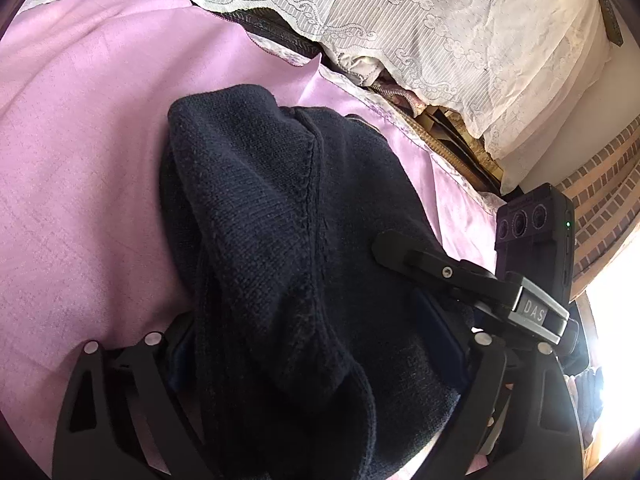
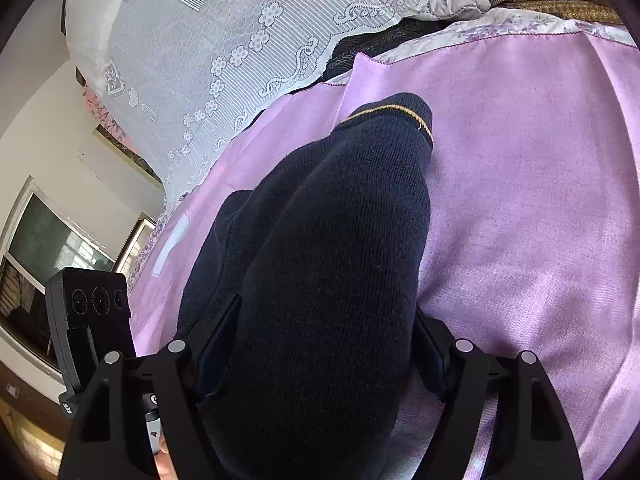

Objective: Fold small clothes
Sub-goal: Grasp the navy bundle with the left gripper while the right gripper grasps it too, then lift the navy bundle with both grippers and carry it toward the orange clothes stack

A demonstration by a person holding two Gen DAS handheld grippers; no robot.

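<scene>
Subject item: a small dark navy knitted garment [image 1: 280, 240], bunched and partly raised over a pale lilac woven cloth [image 1: 80, 160] that covers the work surface.

Left view: the left black two-finger gripper [image 1: 320, 344] has its fingers on either side of a thick gather of the knit, and the fabric fills the whole gap between them; the jaws stand fairly wide but are clamped on the bunched knit. A raised seam runs along the garment away from the camera. The far end of the garment is rounded and rests on the lilac cloth.

The right black two-finger gripper [image 1: 472, 280] enters this view from the right edge, its finger tip lying against the knit. A silver plate on its body reads "DAS".

Right view: the right gripper [image 2: 324, 344] holds a long fold of the same navy knit [image 2: 328, 260] between its fingers, cloth pressed against both inner faces. A ribbed cuff with a thin mustard-yellow stripe [image 2: 400, 112] forms the far end and lies on the lilac cloth [image 2: 540, 200].

Surroundings: a white lace curtain-like fabric [image 2: 240, 40] hangs beyond the cloth edge, and a window [image 2: 48, 256] shows at the left of the right view
</scene>
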